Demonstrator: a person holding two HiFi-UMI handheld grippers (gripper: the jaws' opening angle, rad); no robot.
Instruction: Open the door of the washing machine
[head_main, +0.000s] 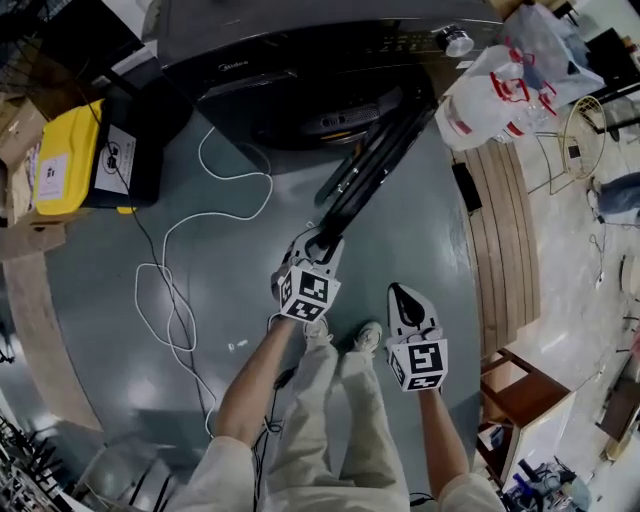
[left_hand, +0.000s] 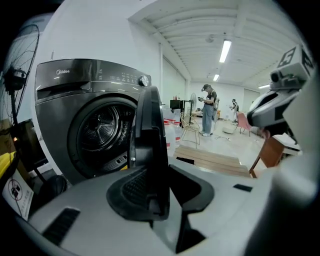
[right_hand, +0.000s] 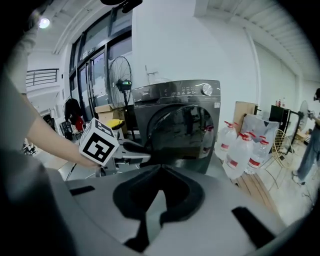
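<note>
The dark grey washing machine (head_main: 300, 60) stands at the top of the head view with its round door (head_main: 375, 160) swung far out toward me. My left gripper (head_main: 318, 243) is at the door's free end. In the left gripper view the door's black edge (left_hand: 150, 145) stands upright between the jaws, which are closed against it, and the steel drum (left_hand: 100, 132) shows behind. My right gripper (head_main: 404, 296) hangs to the right, apart from the door, with its jaws together and nothing in them. The right gripper view shows the machine (right_hand: 185, 125) and the left gripper's marker cube (right_hand: 98, 142).
A yellow-and-black box (head_main: 70, 155) sits left of the machine, and a white cable (head_main: 180, 280) loops over the grey floor. Water bottles (head_main: 490, 100) and a wooden pallet (head_main: 505, 240) lie to the right. A wooden stool (head_main: 520, 390) is at lower right. People (left_hand: 207, 110) stand far off.
</note>
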